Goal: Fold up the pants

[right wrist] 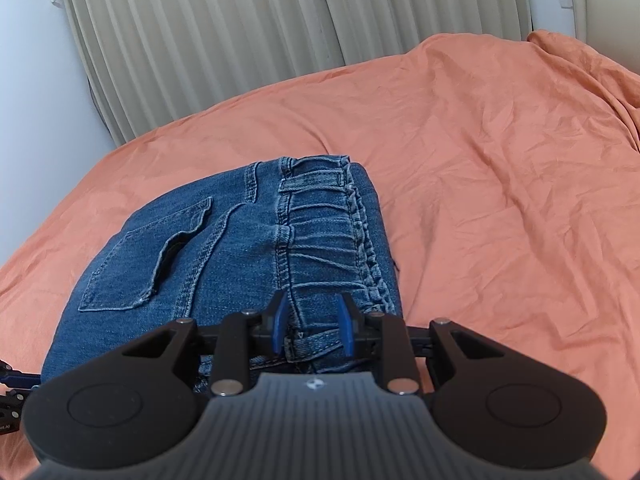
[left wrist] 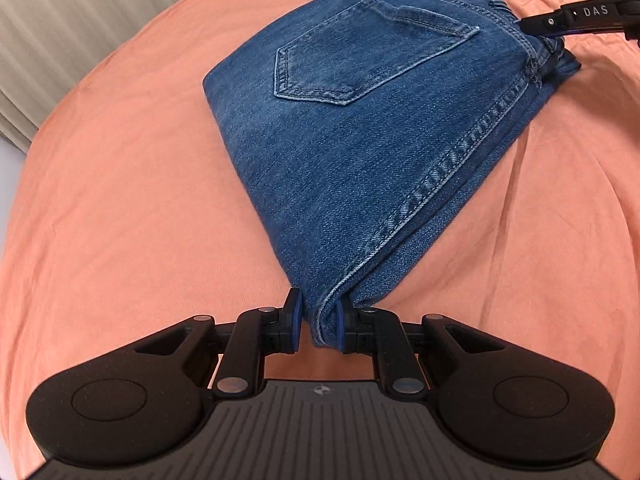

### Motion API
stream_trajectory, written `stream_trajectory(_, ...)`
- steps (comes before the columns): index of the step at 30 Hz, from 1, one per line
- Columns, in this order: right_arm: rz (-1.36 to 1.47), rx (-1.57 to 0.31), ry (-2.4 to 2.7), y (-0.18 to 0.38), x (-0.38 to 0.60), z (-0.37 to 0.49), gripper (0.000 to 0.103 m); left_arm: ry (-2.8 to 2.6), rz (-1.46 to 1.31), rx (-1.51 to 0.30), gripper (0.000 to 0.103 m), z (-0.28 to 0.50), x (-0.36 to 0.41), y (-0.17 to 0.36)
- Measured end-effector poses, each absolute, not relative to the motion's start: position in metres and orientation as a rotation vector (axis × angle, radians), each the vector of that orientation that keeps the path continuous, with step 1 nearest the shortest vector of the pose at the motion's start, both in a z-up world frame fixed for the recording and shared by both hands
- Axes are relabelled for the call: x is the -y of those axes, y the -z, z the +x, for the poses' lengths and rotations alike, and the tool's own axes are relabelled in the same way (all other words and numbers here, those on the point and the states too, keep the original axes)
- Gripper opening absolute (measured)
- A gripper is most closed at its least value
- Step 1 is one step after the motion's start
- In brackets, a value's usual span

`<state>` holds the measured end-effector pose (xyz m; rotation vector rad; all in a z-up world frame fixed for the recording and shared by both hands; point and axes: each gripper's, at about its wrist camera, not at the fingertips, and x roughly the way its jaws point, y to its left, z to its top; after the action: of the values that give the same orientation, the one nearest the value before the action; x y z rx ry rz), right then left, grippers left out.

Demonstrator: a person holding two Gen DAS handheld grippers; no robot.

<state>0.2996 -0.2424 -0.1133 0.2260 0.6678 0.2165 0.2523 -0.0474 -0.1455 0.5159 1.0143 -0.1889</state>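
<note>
The jaws of the left gripper (left wrist: 318,322) are clamped on a folded corner of the jeans (left wrist: 360,128), low in the middle of the left wrist picture, with the blue pads pressing the denim from both sides. The jaws of the right gripper (right wrist: 312,326) are closed on the gathered waistband (right wrist: 324,240), low in the middle of the right wrist picture; the same gripper shows as a dark arm at the upper right edge of the left wrist picture, touching the waistband end. Outward from the jaws, the jeans lie as a compact, thick bundle on a bed covered by an orange sheet (left wrist: 120,200), with the back pocket (left wrist: 360,60) facing up and several layers of denim stacked along the edge at the right of the left wrist picture. No loose leg trails out from the bundle in either view. Pale curtains (right wrist: 240,40) hang behind the bed across the top of the right wrist picture. The folding looks nearly finished: the legs seem already tucked under or inside, and what seems left is at most one more fold, or straightening and setting the bundle down, then letting go.
</note>
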Motion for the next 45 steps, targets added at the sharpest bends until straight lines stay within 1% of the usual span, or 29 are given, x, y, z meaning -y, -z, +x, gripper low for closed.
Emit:
stream_trajectory(8, 0.224, -0.671, -0.214, 0.115, 0.242, 0.302, 0.022, 0.187, 0.472, -1.042, 0.018, 0.246, 0.042, 0.140)
stream_trajectory(9, 0.222, -0.671, -0.214, 0.115, 0.242, 0.302, 0.023, 0.190, 0.474, -1.050, 0.015, 0.244, 0.042, 0.140)
stream_trajectory(13, 0.215, -0.673, -0.211, 0.115, 0.240, 0.300, 0.024, 0.195, 0.456, -1.066, 0.014, 0.232, 0.038, 0.134)
stream_trajectory(15, 0.213, -0.673, -0.209, 0.114, 0.241, 0.298, 0.024, 0.203, 0.437, -1.143, 0.008, 0.232, 0.030, 0.136)
stream_trajectory(18, 0.212, -0.672, -0.208, 0.112, 0.241, 0.295, 0.027, 0.183, 0.457, -1.120, 0.009, 0.223, 0.017, 0.128)
stream_trajectory(19, 0.220, -0.668, -0.206, 0.109, 0.242, 0.292, 0.030, 0.182, 0.433, -1.117, 0.009, 0.221, 0.011, 0.122)
stream_trajectory(20, 0.225, -0.659, -0.205, 0.106, 0.244, 0.289, 0.031, 0.187, 0.396, -1.108, 0.011, 0.221, 0.005, 0.115)
stream_trajectory(21, 0.232, -0.644, -0.206, 0.102, 0.246, 0.285, 0.037, 0.189, 0.355, -1.096, 0.014, 0.221, -0.002, 0.108)
stream_trajectory(22, 0.243, -0.625, -0.207, 0.099, 0.249, 0.280, 0.042, 0.187, 0.318, -1.082, 0.014, 0.225, -0.007, 0.101)
stream_trajectory(23, 0.259, -0.606, -0.206, 0.095, 0.253, 0.277, 0.044, 0.180, 0.282, -1.066, 0.014, 0.228, -0.012, 0.094)
stream_trajectory(25, 0.315, -0.586, -0.193, 0.091, 0.264, 0.277, 0.045, 0.179, 0.200, -1.027, 0.015, 0.244, -0.022, 0.082)
stream_trajectory(27, 0.367, -0.585, -0.199, 0.088, 0.272, 0.284, 0.046, 0.177, 0.118, -0.989, 0.021, 0.259, -0.029, 0.074)
stream_trajectory(29, 0.396, -0.598, -0.216, 0.085, 0.277, 0.296, 0.050, 0.173, 0.047, -0.960, 0.024, 0.279, -0.036, 0.070)
stream_trajectory(31, 0.439, -0.622, -0.259, 0.086, 0.283, 0.311, 0.054, 0.162, -0.002, -0.942, 0.025, 0.298, -0.037, 0.071)
stream_trajectory(35, 0.449, -0.700, -0.309, 0.097, 0.284, 0.352, 0.055, 0.146, -0.046, -0.937, 0.025, 0.328, -0.034, 0.078)
stream_trajectory(38, 0.486, -0.736, -0.325, 0.107, 0.288, 0.382, 0.055, 0.125, -0.003, -0.953, 0.034, 0.350, -0.027, 0.087)
stream_trajectory(40, 0.539, -0.761, -0.354, 0.116, 0.292, 0.401, 0.054, 0.120, 0.034, -0.959, 0.034, 0.358, -0.023, 0.093)
stream_trajectory(43, 0.611, -0.814, -0.390, 0.134, 0.296, 0.424, 0.058, 0.123, 0.030, -0.975, 0.034, 0.368, -0.026, 0.102)
stream_trajectory(45, 0.672, -0.830, -0.410, 0.146, 0.304, 0.435, 0.057, 0.117, 0.022, -0.975, 0.036, 0.373, -0.026, 0.106)
